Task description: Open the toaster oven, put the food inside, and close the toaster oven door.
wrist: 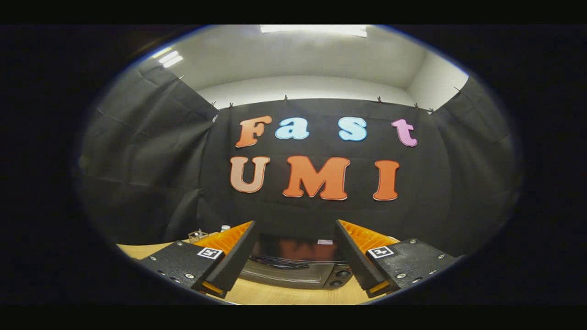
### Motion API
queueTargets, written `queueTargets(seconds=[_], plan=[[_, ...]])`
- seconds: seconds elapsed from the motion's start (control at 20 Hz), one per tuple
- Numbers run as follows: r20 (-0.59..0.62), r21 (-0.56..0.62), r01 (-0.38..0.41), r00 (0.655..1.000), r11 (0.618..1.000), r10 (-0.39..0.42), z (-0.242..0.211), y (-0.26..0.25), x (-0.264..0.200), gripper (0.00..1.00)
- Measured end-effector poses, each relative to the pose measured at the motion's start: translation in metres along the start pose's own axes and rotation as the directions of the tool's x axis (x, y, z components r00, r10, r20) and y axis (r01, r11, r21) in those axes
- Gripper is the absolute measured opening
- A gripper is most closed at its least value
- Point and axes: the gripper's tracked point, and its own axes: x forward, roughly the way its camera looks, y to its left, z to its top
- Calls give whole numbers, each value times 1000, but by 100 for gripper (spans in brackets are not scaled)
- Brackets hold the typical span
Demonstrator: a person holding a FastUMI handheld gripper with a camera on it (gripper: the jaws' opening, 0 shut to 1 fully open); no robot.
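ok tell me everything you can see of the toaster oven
The toaster oven is a dark, boxy appliance with a glossy top that mirrors the wall behind it. A curved handle runs across the upper front of its door, which looks closed, and two round knobs sit stacked at one end of the front. It stands upright on the light wooden table, against the black cloth wall. It lies just beyond the gripper, seen between the open fingers; nothing touches it but the table.
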Motion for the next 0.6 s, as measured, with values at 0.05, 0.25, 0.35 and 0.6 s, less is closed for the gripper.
queueTargets(seconds=[0.05, 0.25, 0.35, 0.6], plan=[[-11, 8, -4, 1000, 1000, 4, -5, 3, 4, 99], [-83, 40, -13, 996, 999, 16, -35, 11, 26, 99], [-121, 42, -2, 993, 999, 7, -52, 9, 38, 99], [-244, 66, 5, 970, 998, 11, -103, 18, 67, 99]])
